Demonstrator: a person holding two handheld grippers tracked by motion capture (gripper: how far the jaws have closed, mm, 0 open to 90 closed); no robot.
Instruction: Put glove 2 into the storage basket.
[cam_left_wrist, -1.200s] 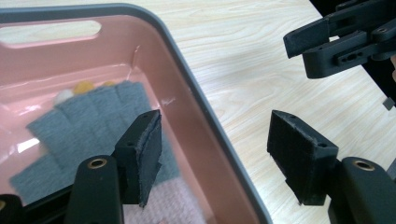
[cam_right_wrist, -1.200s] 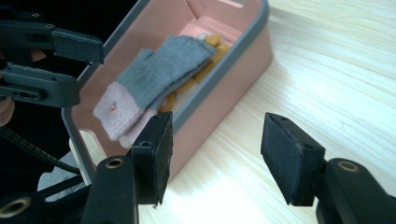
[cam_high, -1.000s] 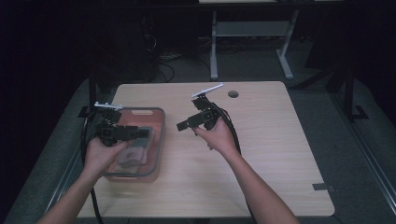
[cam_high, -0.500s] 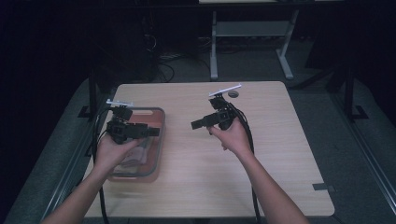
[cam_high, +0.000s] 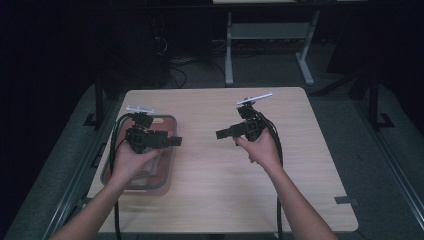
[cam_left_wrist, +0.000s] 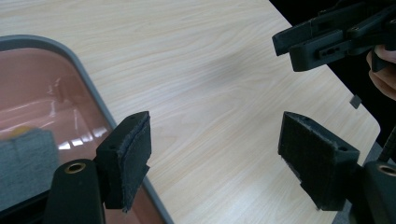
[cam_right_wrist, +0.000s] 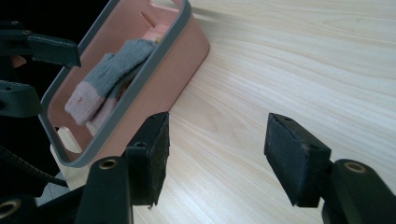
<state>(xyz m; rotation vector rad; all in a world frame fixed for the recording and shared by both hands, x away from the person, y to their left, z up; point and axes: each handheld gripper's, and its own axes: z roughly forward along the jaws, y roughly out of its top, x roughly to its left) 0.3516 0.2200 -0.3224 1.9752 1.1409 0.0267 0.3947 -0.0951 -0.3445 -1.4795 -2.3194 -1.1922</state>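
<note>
Pale wood table (cam_high: 220, 200), pink grey-rimmed bin (cam_right_wrist: 154, 88) with grey-pink socks (cam_right_wrist: 105, 77), both tools' jaws apart, empty.

bin (cam_high: 170, 150): table's (cam_high: 300, 190) left | socks (cam_right_wrist: 107, 74): in bin

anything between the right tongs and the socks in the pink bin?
Only the bin's near wall. The right tongs are open and empty over bare table, level with that wall; the grey-and-pink socks lie behind it. From above, nothing visible covers them.
</note>
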